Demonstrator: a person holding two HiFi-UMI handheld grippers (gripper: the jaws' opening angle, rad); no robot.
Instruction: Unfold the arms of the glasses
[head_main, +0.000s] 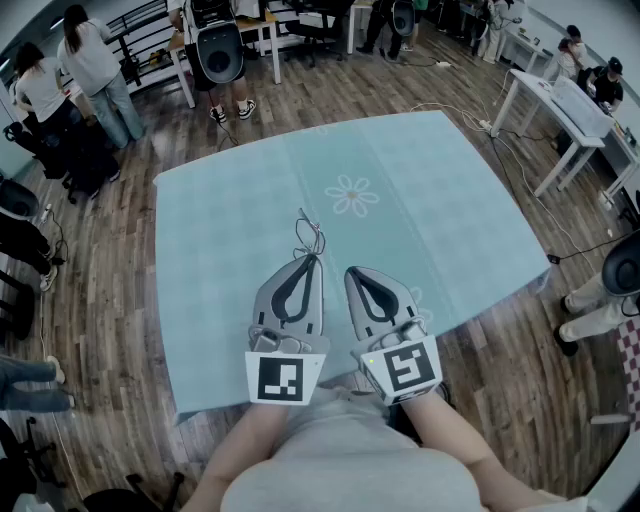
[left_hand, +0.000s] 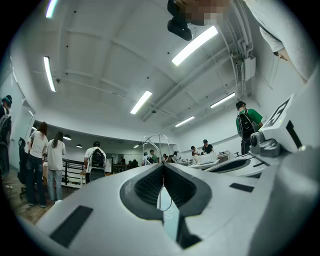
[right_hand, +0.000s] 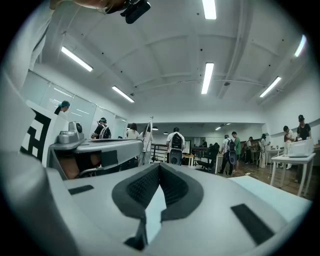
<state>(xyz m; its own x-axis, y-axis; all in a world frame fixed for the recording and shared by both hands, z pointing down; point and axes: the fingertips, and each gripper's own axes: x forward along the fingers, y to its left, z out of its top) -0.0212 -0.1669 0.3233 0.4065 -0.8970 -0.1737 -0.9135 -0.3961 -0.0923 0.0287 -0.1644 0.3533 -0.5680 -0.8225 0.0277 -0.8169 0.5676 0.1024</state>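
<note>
While you held both tools side by side, low in front of your body and over the near part of the worktop (head_main: 205, 330), the left tool (head_main: 314, 258) had its jaws pressed together on the glasses (head_main: 307, 236), pinching the thin wire frame at the very tips. The glasses stuck out past those tips, over the pale blue cloth (head_main: 440, 200) that covered the worktop; the head view did not show whether they touched the cloth. In the left gripper view the frame rose as a thin, shiny loop just above the closed tips, and a fine wire ran down the slit between the dark pads. You could not tell from any view whether the arms of the glasses were folded in or swung out, because the wire was too thin to read. The right tool (head_main: 352, 272) had its jaws closed together with nothing between them. Its tips lay just beside those of the left tool, near the glasses but apart from them. In the right gripper view the glasses showed edge-on as a thin upright line next to the left tool. A printed daisy (head_main: 351, 195) lay on the cloth a little beyond the glasses. Wooden floor (head_main: 110, 270) surrounded the worktop, several people (head_main: 95, 70) stood at the far side of the room, and a white table (head_main: 565, 105) stood off to the right.
</note>
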